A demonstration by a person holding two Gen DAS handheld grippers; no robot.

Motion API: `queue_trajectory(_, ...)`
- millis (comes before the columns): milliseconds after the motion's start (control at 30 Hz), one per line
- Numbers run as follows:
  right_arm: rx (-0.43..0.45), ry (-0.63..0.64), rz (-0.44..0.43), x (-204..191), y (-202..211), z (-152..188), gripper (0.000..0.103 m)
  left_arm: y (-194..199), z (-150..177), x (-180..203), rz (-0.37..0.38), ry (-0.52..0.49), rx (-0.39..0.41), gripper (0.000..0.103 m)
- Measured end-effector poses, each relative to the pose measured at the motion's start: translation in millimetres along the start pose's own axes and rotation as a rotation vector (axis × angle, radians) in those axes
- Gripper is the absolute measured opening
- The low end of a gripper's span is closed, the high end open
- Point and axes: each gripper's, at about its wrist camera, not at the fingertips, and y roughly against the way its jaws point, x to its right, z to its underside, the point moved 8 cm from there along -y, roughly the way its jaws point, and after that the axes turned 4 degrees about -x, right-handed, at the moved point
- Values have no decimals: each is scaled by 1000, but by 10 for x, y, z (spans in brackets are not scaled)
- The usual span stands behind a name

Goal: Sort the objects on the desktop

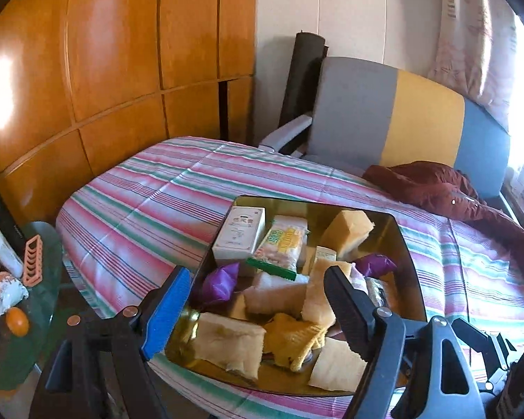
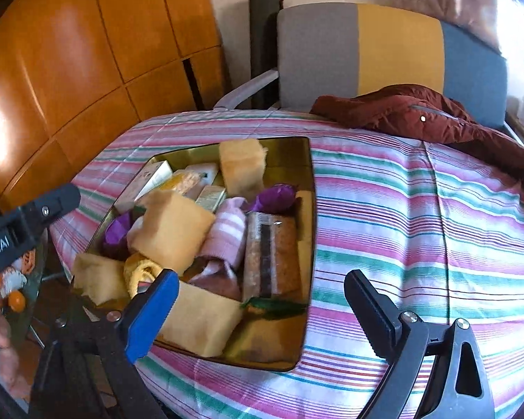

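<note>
A: Where are the things to be sorted?

B: They are heaped in the gold tray (image 1: 407, 244) on the striped bedspread (image 1: 139, 209): sponges, a white box (image 1: 239, 232), purple wrappers, a pink sock (image 2: 227, 230).

A: And the tongs?

B: Both the left gripper (image 1: 258, 300) and the right gripper (image 2: 258, 300) are held apart, nothing clamped.

A: How is a pick best made?

B: One topmost sponge (image 2: 171, 228) should be singled out and squeezed gently, so neighbours are not dragged along.

Gold tin tray (image 1: 398, 230) on striped bedspread, heaped with yellow sponges (image 1: 346, 232), purple wrappers (image 1: 220, 279), white box (image 1: 239, 232).
</note>
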Motion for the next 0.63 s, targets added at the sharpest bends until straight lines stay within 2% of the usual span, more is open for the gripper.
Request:
queue_trajectory(333, 5, 40, 12, -125, 12, 22, 98, -13, 58, 22, 19, -8, -15, 79)
queue_trajectory(367, 6, 41, 15, -126, 11, 25, 99, -11, 63, 24, 19, -9, -14, 77)
queue_trajectory(433, 6, 43, 19, -124, 7, 31, 100, -6, 65, 23, 19, -11, -2, 63)
queue_trajectory(633, 20, 30, 28, -67, 33, 22, 100, -31, 63, 34, 35, -26, -8, 60)
